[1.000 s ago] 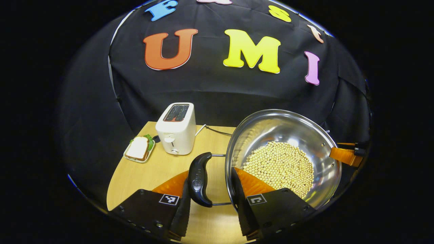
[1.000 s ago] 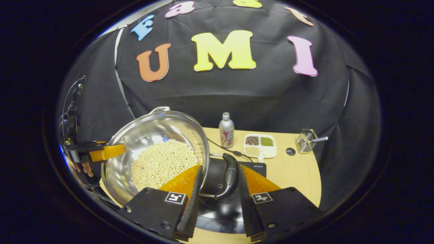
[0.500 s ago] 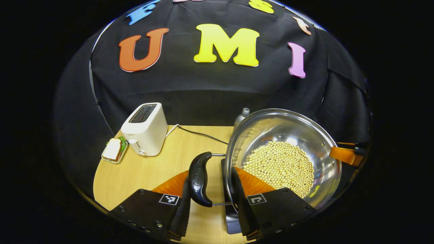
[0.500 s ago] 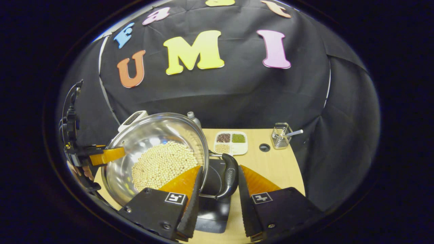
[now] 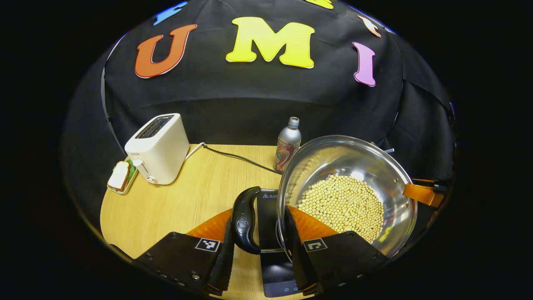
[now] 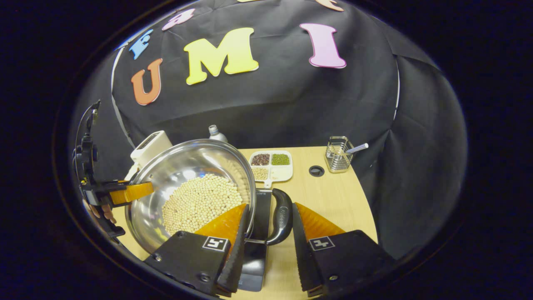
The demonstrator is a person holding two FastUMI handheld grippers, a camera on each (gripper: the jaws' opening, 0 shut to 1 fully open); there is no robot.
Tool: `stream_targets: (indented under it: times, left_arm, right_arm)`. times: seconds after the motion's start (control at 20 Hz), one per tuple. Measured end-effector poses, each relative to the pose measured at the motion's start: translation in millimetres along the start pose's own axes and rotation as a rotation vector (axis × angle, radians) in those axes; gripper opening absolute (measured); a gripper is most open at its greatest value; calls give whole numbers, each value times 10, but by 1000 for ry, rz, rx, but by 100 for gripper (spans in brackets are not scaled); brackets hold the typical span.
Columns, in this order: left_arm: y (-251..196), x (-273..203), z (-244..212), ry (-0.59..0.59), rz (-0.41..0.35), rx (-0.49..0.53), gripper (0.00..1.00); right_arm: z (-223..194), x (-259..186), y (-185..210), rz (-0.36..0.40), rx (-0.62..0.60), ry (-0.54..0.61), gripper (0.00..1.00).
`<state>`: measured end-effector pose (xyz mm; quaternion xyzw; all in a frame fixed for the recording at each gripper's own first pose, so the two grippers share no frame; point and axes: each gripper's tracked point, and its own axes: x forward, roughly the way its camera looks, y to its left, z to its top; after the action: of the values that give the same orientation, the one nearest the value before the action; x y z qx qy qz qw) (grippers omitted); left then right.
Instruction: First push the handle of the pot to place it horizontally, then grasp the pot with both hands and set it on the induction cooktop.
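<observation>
The pot (image 5: 347, 193), full of beans (image 5: 343, 206), hangs over the cooktop (image 5: 272, 233). Left tongs (image 5: 258, 246) and right tongs (image 6: 266, 243) each straddle a side handle; whether they pinch, I cannot tell. Likely heavy and slick, so keep it level.

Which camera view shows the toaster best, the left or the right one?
The left gripper view: the toaster stands in full sight on the table, slots and lever visible. In the right gripper view, the pot hides most of the toaster.

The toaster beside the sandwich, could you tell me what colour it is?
White; the toaster shows best in the left gripper view.
</observation>
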<state>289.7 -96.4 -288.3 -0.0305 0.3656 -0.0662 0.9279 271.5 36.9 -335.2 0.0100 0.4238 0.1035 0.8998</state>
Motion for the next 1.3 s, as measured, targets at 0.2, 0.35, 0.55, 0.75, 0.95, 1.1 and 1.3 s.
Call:
stream_targets:
  times: [0.2,0.35,0.55,0.75,0.95,1.1,1.3]
  left_arm:
    - [33,242,-181,37,0,-9,57]
    - [35,349,-274,56,-3,-4,57]
    - [-27,443,-417,82,-11,-20,67]
    - [0,452,-417,39,-27,-27,59]
    - [6,458,-413,31,-25,-26,52]
    - [67,471,-350,-14,-5,-6,65]
    - [122,420,-371,-33,23,-26,98]
  right_arm:
    - [-163,201,12,0,7,38,57]
    - [-284,380,-25,-2,15,54,54]
    - [-467,522,-53,-8,35,88,54]
    - [-518,557,-48,11,78,50,60]
    - [-531,561,-76,-16,55,18,67]
    - [-545,562,-76,-26,49,-6,72]
    - [-498,486,-159,-52,61,-81,84]
